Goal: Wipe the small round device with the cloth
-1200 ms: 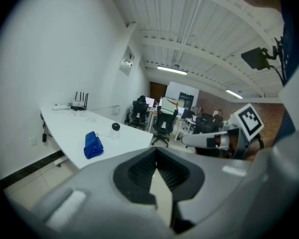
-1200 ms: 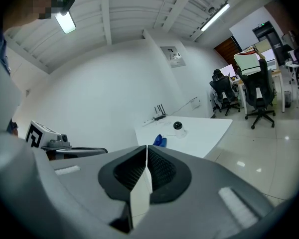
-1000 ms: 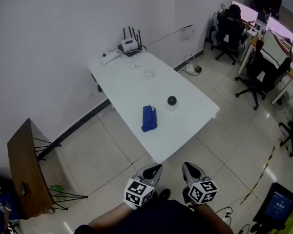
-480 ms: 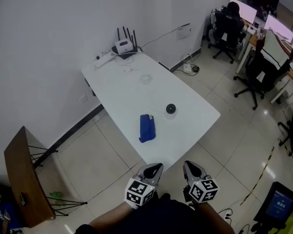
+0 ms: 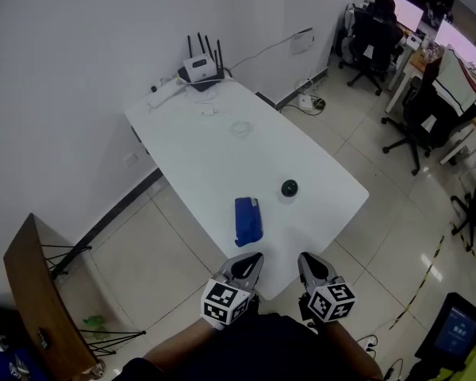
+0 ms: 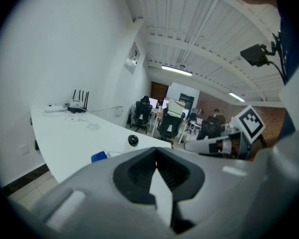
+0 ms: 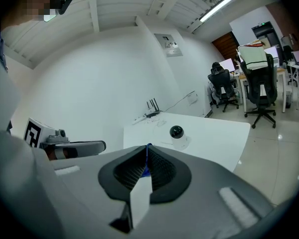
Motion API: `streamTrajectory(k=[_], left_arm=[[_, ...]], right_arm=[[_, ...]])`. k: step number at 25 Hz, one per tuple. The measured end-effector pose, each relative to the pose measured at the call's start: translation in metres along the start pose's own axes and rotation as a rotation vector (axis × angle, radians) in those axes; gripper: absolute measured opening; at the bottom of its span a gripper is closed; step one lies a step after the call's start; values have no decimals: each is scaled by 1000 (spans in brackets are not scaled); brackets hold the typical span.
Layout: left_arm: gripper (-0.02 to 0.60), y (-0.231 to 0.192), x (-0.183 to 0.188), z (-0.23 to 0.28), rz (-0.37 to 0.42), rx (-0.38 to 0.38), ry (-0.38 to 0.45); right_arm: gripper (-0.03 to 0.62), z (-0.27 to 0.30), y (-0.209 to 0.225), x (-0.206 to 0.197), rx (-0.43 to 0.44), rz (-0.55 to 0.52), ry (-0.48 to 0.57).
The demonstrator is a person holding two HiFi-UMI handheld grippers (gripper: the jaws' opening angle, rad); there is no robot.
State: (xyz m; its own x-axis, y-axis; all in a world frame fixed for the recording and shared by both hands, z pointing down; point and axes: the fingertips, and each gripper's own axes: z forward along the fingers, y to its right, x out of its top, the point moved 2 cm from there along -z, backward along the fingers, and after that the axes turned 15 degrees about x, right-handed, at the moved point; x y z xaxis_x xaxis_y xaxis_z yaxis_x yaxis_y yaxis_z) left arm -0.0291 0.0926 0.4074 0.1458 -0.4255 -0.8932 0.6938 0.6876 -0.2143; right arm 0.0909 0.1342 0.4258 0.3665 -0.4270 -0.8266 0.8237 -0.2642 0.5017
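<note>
"Toward the near right of the white tabletop (image 5: pixel 214 149) sits the small round black-domed device on its pale base (image 5: pixel 289 187), with the folded blue cloth (image 5: pixel 248 221) lying apart to its left. Where does the task stand?"

"At the very start, I'd say. The left gripper (image 5: pixel 252 259) and right gripper (image 5: pixel 308 259) hang side by side at the tabletop's near corner, short of both things, each with its jaws pressed together on nothing."

"So what's the next move?"

"One gripper must part its jaws, reach in and pinch the cloth. The left looks nearer it. The other could steady the device."

"Is anything unclear?"

"The left gripper's own body cuts off most of the cloth in its view. The right gripper view shows only a blue sliver behind the jaws. The device is too small to check for dirt."
</note>
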Motion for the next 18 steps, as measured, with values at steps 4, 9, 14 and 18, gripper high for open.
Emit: streamTrajectory(k=[4, 9, 14, 18], left_arm=[[3, -36, 11, 15, -22, 14, 15], [14, -75, 20, 52, -58, 33, 22], [81, -116, 9, 88, -138, 62, -51], [18, -143, -16, 106, -167, 111, -119]], right_arm=[[17, 33, 5, 3, -11, 2, -35], [17, 73, 20, 17, -7, 18, -60], [33, 116, 31, 1, 10, 35, -155], [116, 146, 44, -23, 39, 129, -232]])
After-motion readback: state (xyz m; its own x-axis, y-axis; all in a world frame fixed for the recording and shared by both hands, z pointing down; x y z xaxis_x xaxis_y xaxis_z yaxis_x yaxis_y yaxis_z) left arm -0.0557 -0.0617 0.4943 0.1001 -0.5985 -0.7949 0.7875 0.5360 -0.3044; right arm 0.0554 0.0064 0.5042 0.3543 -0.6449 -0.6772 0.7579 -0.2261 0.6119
